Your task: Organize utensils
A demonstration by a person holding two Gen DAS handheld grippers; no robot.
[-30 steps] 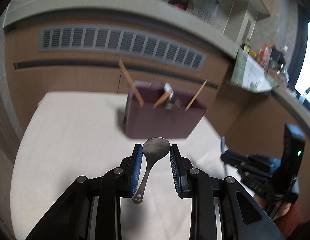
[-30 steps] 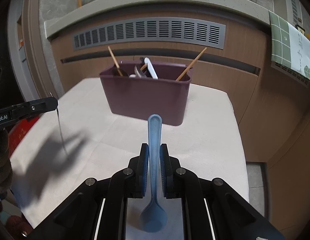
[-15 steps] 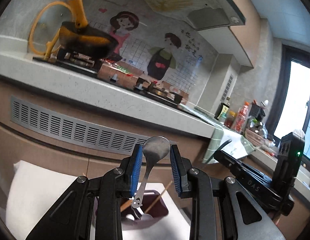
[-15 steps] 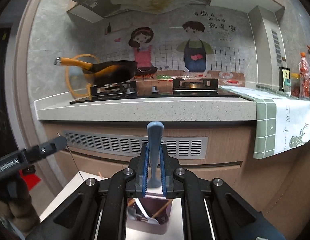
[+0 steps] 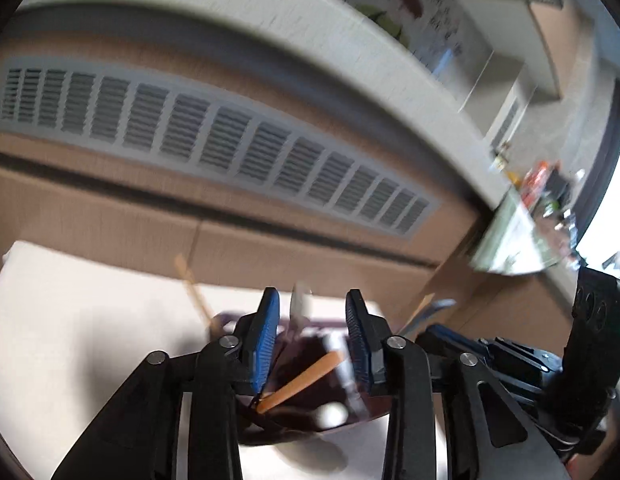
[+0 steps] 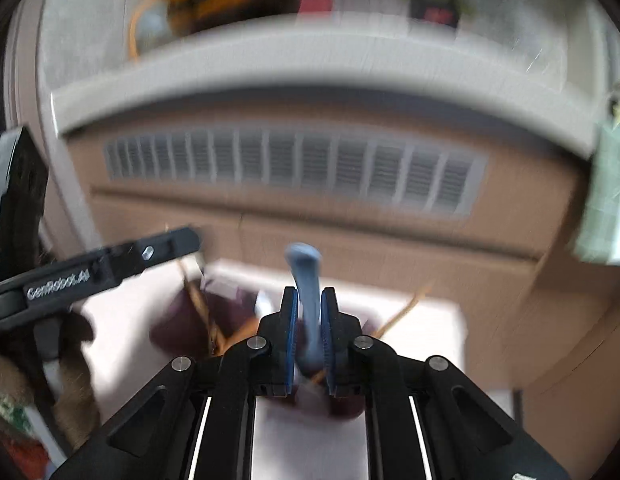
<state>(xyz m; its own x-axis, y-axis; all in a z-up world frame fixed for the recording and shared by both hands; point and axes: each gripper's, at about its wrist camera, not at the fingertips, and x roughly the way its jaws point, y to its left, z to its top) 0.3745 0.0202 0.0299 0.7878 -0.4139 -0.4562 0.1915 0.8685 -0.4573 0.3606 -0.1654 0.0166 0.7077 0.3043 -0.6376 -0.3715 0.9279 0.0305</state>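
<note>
My left gripper [image 5: 312,296] hovers over the maroon utensil bin [image 5: 286,428]. Its jaws are opening and nothing is between the blue pads. A blurred grey streak [image 5: 344,364] inside the bin may be the metal spoon. Wooden chopsticks [image 5: 302,380] and a white utensil [image 5: 300,304] stand in the bin. My right gripper [image 6: 309,292] is also over the bin [image 6: 178,320], with the blue spoon [image 6: 306,264] handle-up between its pads. Its jaws are starting to open, and the pads seem still on the spoon. The right gripper [image 5: 470,344] shows beside the left.
The bin sits on a white-covered table [image 5: 70,340] in front of a brown counter with a grey vent grille [image 5: 214,140]. My left gripper's finger [image 6: 110,268] and a gloved hand reach in from the left of the right wrist view. Everything is motion-blurred.
Both views swung down from the countertop to the bin. The metal spoon has left my left jaws, which stand wider. The blue spoon is still between my right pads.
</note>
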